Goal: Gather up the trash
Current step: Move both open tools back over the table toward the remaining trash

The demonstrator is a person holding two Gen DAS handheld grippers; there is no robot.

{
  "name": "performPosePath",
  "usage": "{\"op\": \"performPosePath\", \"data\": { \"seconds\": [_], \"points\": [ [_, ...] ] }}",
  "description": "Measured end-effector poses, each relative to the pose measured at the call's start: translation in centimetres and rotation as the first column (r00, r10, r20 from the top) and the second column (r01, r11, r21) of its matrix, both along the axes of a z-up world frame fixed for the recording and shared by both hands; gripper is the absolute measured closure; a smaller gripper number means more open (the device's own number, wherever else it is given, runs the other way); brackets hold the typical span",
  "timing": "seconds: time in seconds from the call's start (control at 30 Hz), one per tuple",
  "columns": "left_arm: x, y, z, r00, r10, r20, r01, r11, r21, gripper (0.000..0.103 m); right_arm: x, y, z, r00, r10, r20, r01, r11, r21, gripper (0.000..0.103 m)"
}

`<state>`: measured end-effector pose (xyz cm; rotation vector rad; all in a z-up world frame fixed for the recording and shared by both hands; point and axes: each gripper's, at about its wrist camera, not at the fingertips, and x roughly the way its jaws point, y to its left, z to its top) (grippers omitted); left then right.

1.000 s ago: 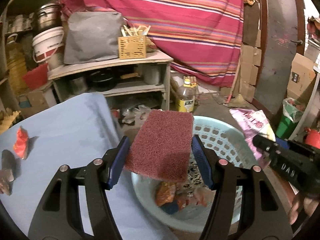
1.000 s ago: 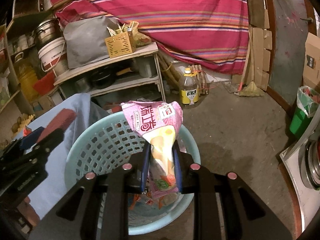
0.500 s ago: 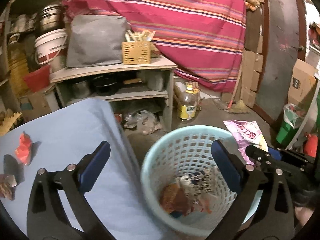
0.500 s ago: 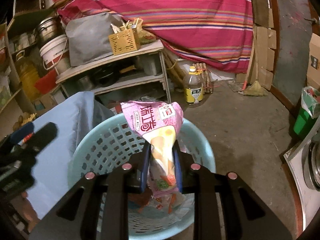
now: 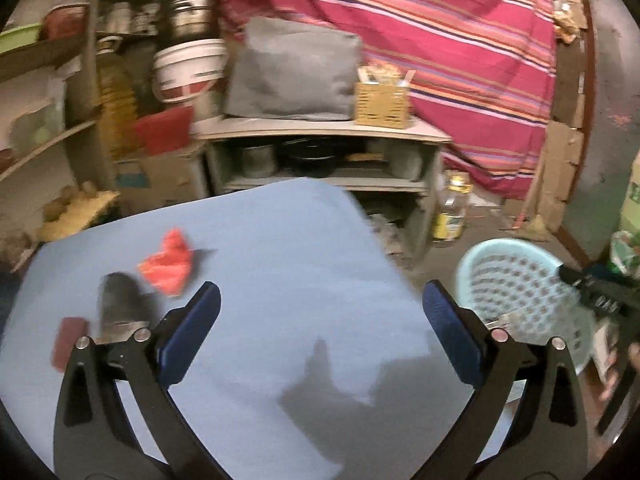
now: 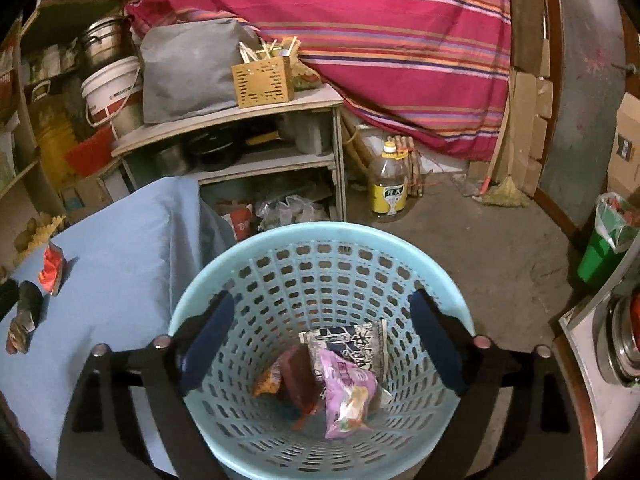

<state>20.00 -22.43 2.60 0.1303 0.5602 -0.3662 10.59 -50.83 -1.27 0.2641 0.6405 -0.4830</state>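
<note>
Left wrist view: the left gripper [image 5: 320, 332] hangs wide open and empty over the blue cloth [image 5: 280, 260]; a red wrapper [image 5: 168, 268] lies left of centre. Right wrist view: the right gripper [image 6: 322, 344], jaws just opened, is empty above the basket [image 6: 320, 236]; the pink bag [image 6: 348, 394] lies inside, long axis running roughly top to bottom.

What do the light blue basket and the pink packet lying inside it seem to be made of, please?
The basket looks like moulded plastic, smooth with a slight sheen: even rows of punched holes and a rolled rim. The pink packet looks like thin glossy plastic film, printed and crinkled, catching highlights; whether it has a foil lining cannot be told.
</note>
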Motion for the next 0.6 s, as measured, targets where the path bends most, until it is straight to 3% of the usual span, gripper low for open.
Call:
{"op": "performPosePath", "data": {
  "seconds": [0.3,0.6],
  "points": [
    [3.1,12.5,-2.0,0.984,0.178,0.007,-0.178,0.981,0.074,0.005,3.0,4.8,0.5,1.0,0.017,0.006,-0.017,1.0,-0.011,0.008],
    [6.7,22.8,-4.0,0.94,0.337,-0.051,-0.335,0.941,0.038,0.005,6.6,10.6,0.3,0.996,0.087,0.005,-0.087,0.996,-0.029,0.007]
  ]
}}
